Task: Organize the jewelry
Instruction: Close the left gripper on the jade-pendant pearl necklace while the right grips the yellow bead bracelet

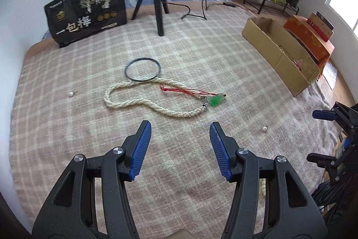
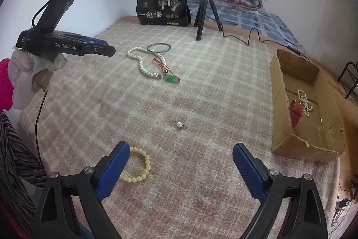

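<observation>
On the pink-and-cream checked blanket [image 1: 179,55] that covers the bed, the jewellery lies scattered in plain reach, which I judge is the starting spread for sorting it into the open brown cardboard box [image 2: 279,104] at the right edge. That box already holds a thin string of small white pearls [image 2: 305,102] and a red strap-like piece [image 2: 296,113], so I take it as the collecting place and the job as partly done. I hold my left gripper [image 1: 180,133] above the blanket with its blue-padded fingers [image 1: 141,149] spread apart and nothing between them, aimed at the thick white twisted pearl necklace [image 1: 143,102] ahead. A thin dark metal ring bangle [image 1: 142,69] rests over the necklace's far end, and a red cord with a green jade-like pendant [image 1: 216,100] lies against its near end, so lifting the necklace may drag both. My right gripper [image 2: 181,156] is likewise wide open and empty, low over the blanket, with a pale yellow beaded bracelet [image 2: 138,166] just beside its left finger, likely my nearest pick. One loose white pearl bead [image 2: 179,124] sits between that bracelet and the necklace, and another small one [image 1: 71,94] lies well apart to the left.
</observation>
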A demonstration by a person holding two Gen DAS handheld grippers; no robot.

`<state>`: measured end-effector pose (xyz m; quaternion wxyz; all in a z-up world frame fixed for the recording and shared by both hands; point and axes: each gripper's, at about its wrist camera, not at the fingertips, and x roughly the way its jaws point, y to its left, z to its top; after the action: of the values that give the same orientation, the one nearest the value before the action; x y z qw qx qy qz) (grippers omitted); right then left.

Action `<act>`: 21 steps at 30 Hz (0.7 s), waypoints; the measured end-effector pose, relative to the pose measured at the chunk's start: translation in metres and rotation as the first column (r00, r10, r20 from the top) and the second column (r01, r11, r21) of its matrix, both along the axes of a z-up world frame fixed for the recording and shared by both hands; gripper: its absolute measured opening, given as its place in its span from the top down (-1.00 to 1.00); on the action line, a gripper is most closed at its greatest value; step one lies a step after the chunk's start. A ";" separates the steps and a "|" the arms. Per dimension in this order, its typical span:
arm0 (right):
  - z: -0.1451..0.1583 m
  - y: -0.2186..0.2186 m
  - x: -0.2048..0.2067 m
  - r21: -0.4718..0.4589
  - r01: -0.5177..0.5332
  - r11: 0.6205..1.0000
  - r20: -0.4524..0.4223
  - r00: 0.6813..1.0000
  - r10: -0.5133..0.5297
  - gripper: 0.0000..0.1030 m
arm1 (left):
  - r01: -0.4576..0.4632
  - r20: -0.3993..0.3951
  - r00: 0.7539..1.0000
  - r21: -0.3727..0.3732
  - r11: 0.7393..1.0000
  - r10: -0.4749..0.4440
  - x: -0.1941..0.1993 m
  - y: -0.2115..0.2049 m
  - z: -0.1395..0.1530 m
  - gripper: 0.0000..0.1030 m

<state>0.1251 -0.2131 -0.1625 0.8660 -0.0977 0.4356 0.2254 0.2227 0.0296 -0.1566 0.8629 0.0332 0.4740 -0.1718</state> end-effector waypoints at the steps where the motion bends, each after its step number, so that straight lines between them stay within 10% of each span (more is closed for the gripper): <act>1: -0.004 0.001 0.003 0.000 0.001 1.000 -0.015 1.000 -0.001 -0.71 | 0.009 -0.008 1.000 -0.007 1.000 -0.009 0.004 -0.002 -0.002 -0.08; 21: -0.037 0.015 0.013 0.015 -0.073 0.997 -0.133 0.988 0.074 -0.32 | 0.063 -0.175 0.982 -0.073 0.995 -0.075 0.074 -0.018 -0.058 -0.08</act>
<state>0.1385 -0.1979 -0.1993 0.8264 -0.0940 0.4875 0.2655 0.2970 0.0116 -0.2142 0.8113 0.0052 0.5417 -0.2199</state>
